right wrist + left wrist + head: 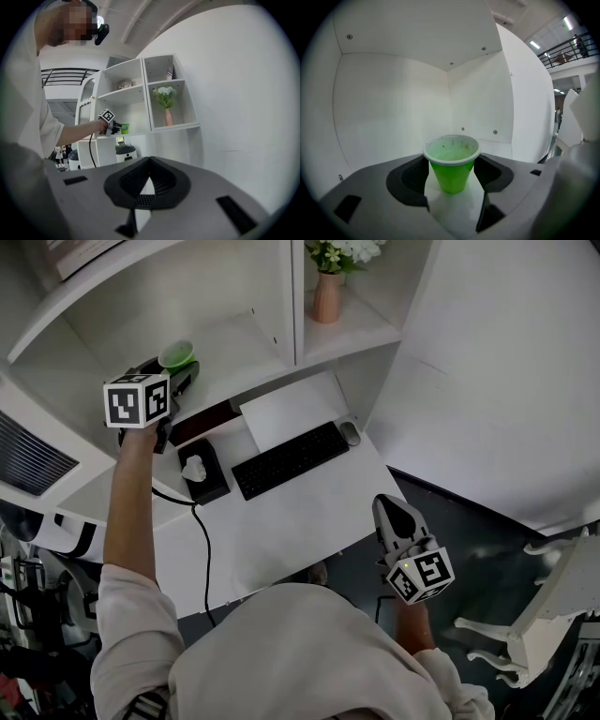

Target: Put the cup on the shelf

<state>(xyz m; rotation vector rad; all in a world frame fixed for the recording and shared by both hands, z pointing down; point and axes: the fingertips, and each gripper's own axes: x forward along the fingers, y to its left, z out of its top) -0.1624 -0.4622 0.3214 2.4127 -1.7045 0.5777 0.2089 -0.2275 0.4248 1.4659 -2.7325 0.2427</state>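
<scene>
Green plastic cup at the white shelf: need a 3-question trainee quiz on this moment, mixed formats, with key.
1. True or false: the pink vase of white flowers stands in a different compartment of the white shelf from the green plastic cup.
2. What stands between the jaws of the left gripper? A) black keyboard B) green plastic cup C) grey mouse
3. In a few words: how do the jaws of the right gripper stand, and what do they hold?
Key: 1 true. 2 B. 3 together at the tips, nothing between them.
</scene>
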